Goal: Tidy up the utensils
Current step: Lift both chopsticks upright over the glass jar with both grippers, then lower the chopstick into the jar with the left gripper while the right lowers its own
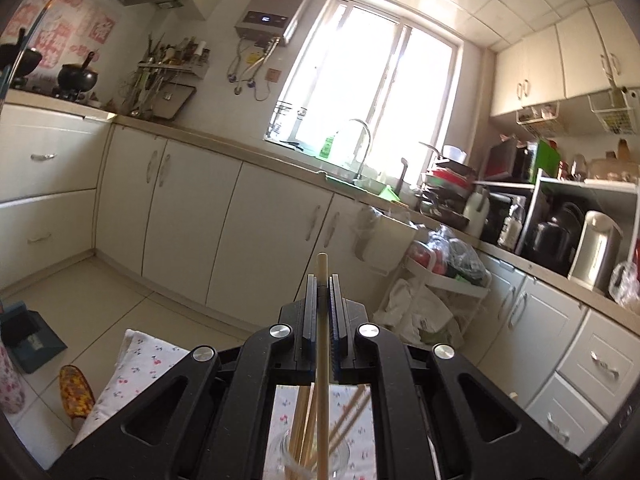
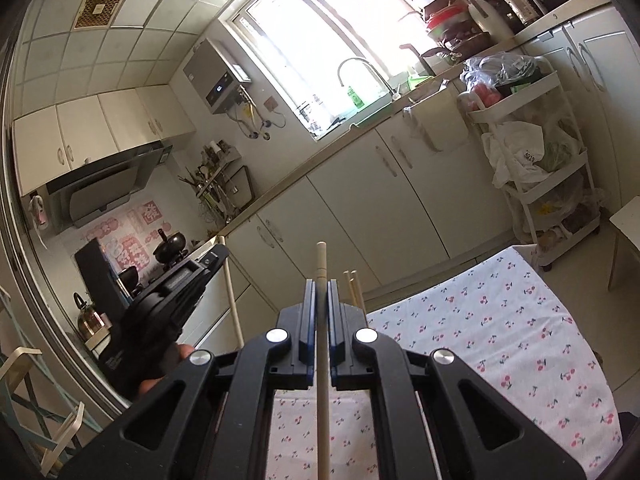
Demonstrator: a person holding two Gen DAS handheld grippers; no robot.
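My left gripper is shut on a pale chopstick that runs up between the pads, its end poking out past the tips. Under it stands a clear glass cup holding several wooden chopsticks, on a cherry-print tablecloth. My right gripper is shut on another pale chopstick, held high above the tablecloth. The ends of two wooden chopsticks show just right of its fingers. In the right wrist view the left gripper is at the left, with its chopstick hanging down.
White kitchen cabinets line the far wall under a bright window, with a sink and tap. A white trolley stuffed with bags stands beyond the table. On the floor lie a yellow slipper and a dark box.
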